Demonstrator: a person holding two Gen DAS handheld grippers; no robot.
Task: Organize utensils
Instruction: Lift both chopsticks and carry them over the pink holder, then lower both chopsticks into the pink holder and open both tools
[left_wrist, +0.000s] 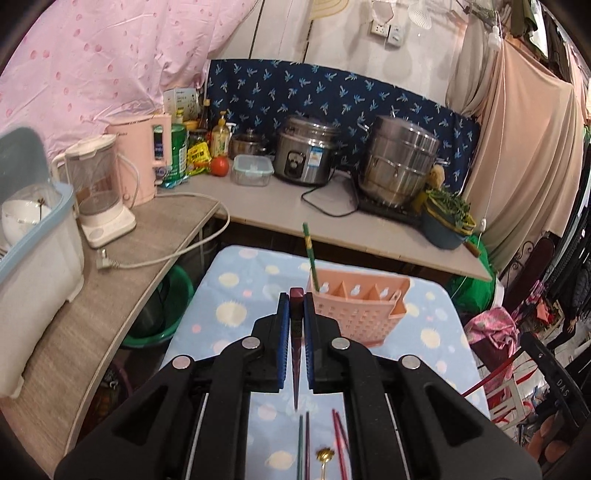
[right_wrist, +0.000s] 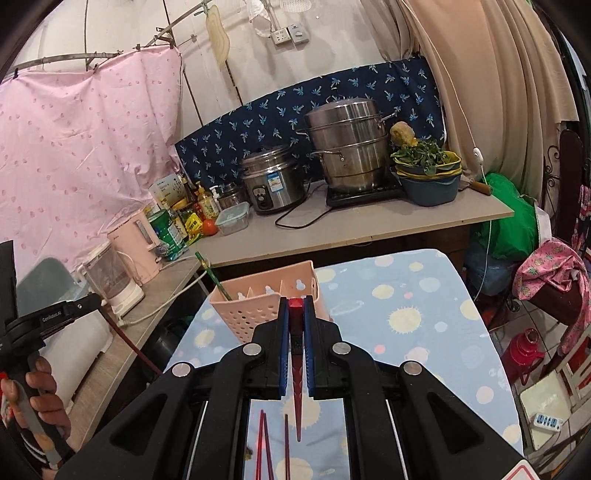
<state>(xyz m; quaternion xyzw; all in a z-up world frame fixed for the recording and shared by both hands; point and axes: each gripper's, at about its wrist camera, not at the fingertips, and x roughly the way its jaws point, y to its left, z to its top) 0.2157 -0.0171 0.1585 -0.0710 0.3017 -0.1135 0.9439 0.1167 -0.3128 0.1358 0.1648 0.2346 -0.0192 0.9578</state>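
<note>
A table (left_wrist: 236, 295) in dotted blue cloth carried a pink holder (left_wrist: 360, 308) beyond the fingers and loose chopsticks (left_wrist: 340, 439) beneath them

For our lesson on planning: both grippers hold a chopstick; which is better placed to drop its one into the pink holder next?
Probably the right gripper: its red chopstick looks closer to the pink holder.

Utensil caddy (left_wrist: 360, 308) stands on the cloth-covered table (left_wrist: 236, 291), at its far end, one chopstick (left_wrist: 310, 254) upright in its leftmost compartment. Loose chopsticks (left_wrist: 341, 439) and a spoon (left_wrist: 324, 459) lie on the table's near end. Counter (left_wrist: 280, 206) runs behind the table, with the rice cooker (left_wrist: 304, 155) left of the steamer pot (left_wrist: 397, 166).
</note>
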